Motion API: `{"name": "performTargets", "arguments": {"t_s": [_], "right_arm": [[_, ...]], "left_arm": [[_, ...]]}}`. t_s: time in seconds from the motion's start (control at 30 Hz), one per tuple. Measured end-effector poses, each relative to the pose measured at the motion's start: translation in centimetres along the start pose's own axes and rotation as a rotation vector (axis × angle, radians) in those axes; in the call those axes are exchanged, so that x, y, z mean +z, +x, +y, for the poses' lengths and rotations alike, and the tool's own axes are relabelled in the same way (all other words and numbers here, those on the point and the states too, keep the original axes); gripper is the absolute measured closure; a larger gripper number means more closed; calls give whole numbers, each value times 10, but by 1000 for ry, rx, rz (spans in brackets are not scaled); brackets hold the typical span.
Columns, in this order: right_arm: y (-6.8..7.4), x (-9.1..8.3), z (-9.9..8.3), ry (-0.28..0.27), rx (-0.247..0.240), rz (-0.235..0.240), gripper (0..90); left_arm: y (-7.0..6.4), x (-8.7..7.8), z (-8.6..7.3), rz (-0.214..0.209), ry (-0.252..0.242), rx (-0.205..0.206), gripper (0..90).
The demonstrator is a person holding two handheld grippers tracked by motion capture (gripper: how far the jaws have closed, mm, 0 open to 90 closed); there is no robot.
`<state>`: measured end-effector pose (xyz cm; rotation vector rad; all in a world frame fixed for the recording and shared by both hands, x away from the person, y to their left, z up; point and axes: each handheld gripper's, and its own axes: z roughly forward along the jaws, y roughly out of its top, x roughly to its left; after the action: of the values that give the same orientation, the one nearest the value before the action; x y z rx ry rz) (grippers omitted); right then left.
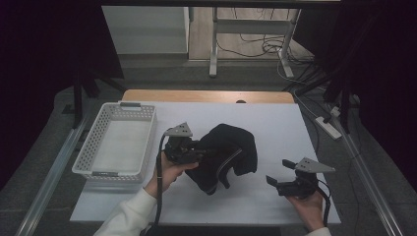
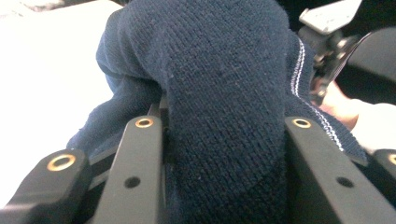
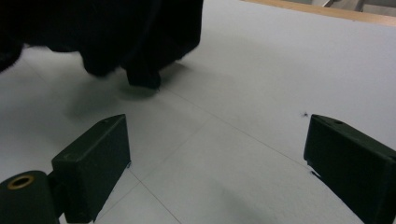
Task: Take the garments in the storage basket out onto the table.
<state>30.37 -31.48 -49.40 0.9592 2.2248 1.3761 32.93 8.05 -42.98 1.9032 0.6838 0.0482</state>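
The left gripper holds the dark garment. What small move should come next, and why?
Probably carry the garment left toward the basket. The left gripper is shut on knit fabric, the garment hangs lifted off the table, and the right gripper is open and holds nothing.

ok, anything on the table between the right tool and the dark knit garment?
No: only bare white table lies between the open right tool and the dark knit garment, as the right gripper view shows.
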Motion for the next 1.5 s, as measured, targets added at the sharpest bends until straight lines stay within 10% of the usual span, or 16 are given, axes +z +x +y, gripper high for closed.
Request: {"name": "performTargets", "arguments": {"t_s": [0.33,0.8,1.2,1.5], "right_arm": [[0,0,0,2,2,-1,66],[0,0,-1,6,3,-5,66],[0,0,-1,5,3,-1,66],[0,0,-1,6,4,0,66]], "left_arm": [[17,28,-22,39,128,-27,637],[21,36,-29,12,152,1,572],[9,29,-23,86,111,58,296],[5,-1,-11,109,-24,49,206]]}}
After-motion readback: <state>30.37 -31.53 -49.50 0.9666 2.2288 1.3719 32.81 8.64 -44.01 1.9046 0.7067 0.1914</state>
